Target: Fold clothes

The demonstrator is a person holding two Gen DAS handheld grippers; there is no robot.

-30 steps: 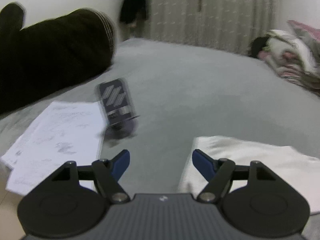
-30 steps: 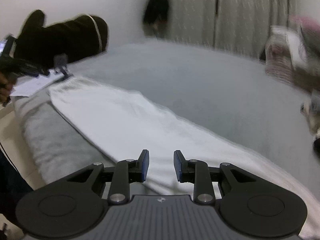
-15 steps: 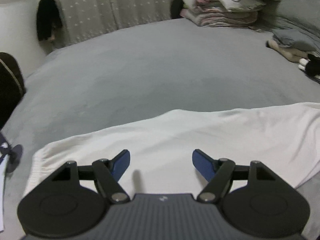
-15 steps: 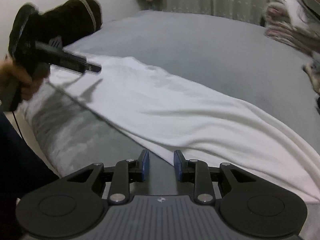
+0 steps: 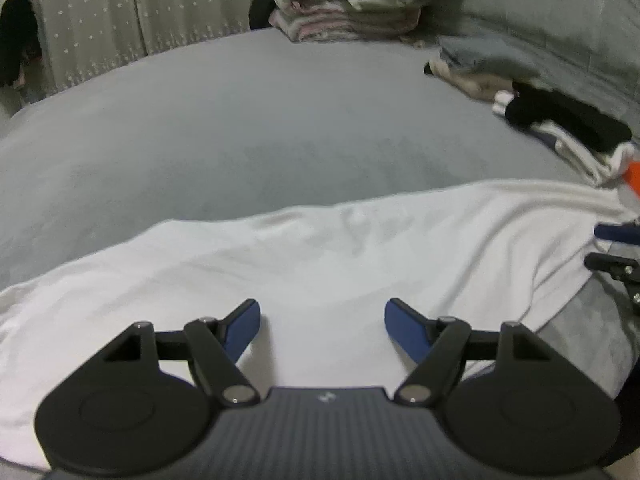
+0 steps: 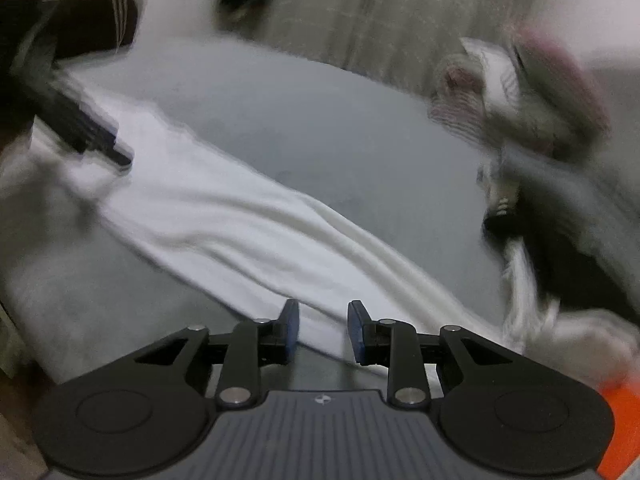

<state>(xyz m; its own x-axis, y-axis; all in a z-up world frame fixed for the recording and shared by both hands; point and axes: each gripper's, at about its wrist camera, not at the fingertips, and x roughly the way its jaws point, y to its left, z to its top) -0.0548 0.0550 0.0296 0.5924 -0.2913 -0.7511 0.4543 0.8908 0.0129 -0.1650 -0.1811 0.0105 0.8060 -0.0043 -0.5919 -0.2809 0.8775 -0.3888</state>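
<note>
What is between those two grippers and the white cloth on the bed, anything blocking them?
Nothing visible. The left gripper hangs open right over the white cloth, and the right gripper is open at its near edge. The clothes pile lies off to the side.

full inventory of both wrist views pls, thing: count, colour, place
white garment: 1, white, spread in a long band across the near edge of the bed
bed: 1, grey cover, fills the middle of both views
folded bedding stack: 1 pile, white and pink, far end of the bed
clothes pile: 1 heap, grey, beige, black and white, along the bed's right side
curtain: 1, pale with small dots, behind the bed
dark hanging item: 1, black, far left by the curtain
left gripper: 1, black with blue pads, open, over the garment
right gripper: 1, black with blue pads, narrowly open at the garment's near edge
</note>
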